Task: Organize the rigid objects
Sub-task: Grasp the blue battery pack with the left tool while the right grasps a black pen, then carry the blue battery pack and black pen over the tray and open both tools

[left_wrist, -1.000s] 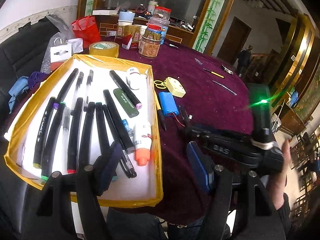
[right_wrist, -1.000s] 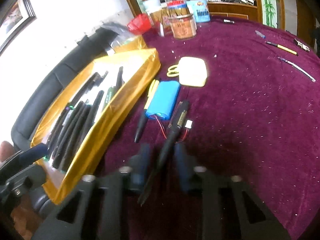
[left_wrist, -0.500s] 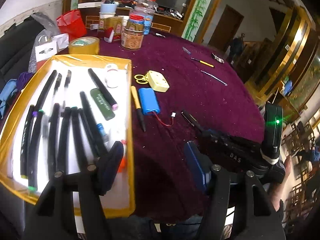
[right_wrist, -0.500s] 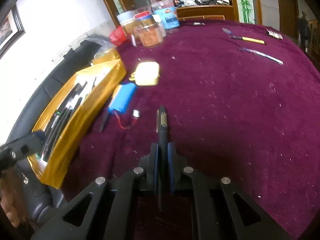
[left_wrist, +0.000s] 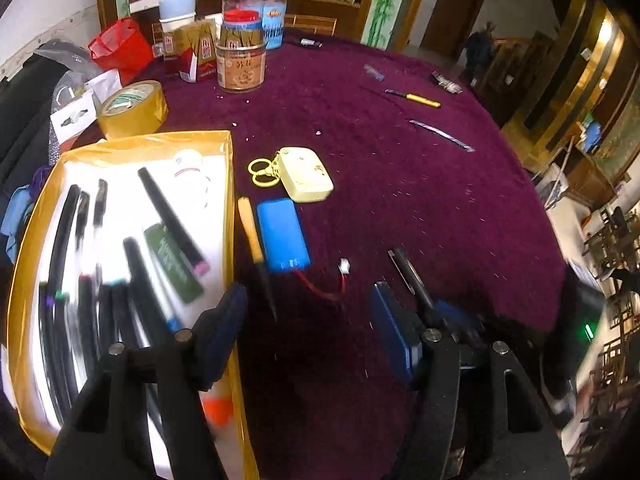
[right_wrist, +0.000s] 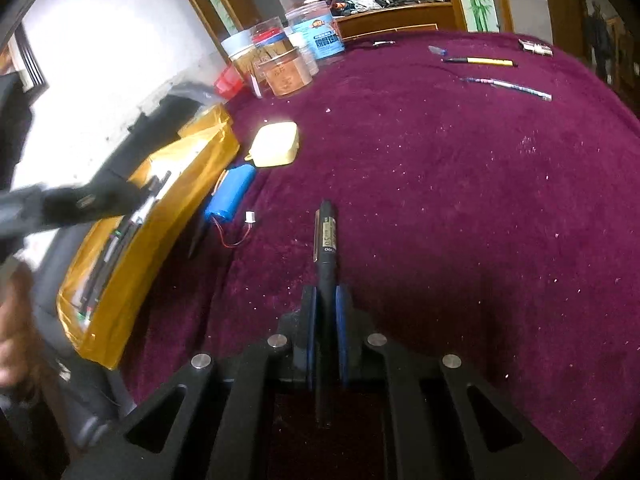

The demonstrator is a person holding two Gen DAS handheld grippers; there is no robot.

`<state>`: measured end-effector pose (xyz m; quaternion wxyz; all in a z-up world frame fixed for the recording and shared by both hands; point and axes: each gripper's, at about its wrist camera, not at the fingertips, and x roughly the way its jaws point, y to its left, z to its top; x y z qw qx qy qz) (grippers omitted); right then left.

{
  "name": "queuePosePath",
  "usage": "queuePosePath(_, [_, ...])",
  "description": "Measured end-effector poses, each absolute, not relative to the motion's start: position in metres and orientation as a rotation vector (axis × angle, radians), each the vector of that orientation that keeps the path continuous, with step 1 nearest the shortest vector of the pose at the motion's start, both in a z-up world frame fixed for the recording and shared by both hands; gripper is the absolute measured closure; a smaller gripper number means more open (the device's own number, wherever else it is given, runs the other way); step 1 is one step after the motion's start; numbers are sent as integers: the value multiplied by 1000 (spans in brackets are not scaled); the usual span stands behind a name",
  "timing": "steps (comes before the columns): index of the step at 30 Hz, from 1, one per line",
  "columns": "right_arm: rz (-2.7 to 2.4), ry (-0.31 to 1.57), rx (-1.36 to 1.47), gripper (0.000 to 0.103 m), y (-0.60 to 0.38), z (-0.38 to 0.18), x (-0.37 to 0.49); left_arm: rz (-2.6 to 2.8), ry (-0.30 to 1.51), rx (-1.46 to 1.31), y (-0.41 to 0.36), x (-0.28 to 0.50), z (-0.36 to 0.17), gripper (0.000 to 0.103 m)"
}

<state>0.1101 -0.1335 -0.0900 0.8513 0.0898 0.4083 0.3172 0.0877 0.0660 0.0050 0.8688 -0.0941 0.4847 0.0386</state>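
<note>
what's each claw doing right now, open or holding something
Left claw: open, holding nothing, above the edge of the gold tray.
Right claw: closed on a black pen.

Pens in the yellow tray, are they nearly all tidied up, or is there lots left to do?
About halfway. Many markers already lie in the yellow tray. The right gripper is shut on a black pen, not yet in the tray. The left gripper is open and empty. Left on the purple cloth: a yellow-handled pen, a blue battery pack, a pale yellow box and two far pens.
</note>
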Motion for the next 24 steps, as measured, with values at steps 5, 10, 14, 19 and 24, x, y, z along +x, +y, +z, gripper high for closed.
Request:
queuePosePath(5, [686, 845, 151, 95, -123, -87, 110, 84, 1111, -195, 67, 136, -14, 51])
queuePosePath(10, [690, 837, 155, 95, -126, -88, 109, 141, 1208, -196, 73, 167, -37, 59])
queuePosePath(14, [694, 831, 152, 95, -126, -87, 108, 182, 1247, -167, 74, 175, -49, 59])
queuePosePath(19, [699, 829, 150, 95, -124, -87, 109, 199, 1263, -151, 75, 178, -56, 68])
queuePosePath(24, [703, 836, 144, 95, -122, -87, 110, 202, 1269, -131, 68, 167, -56, 68])
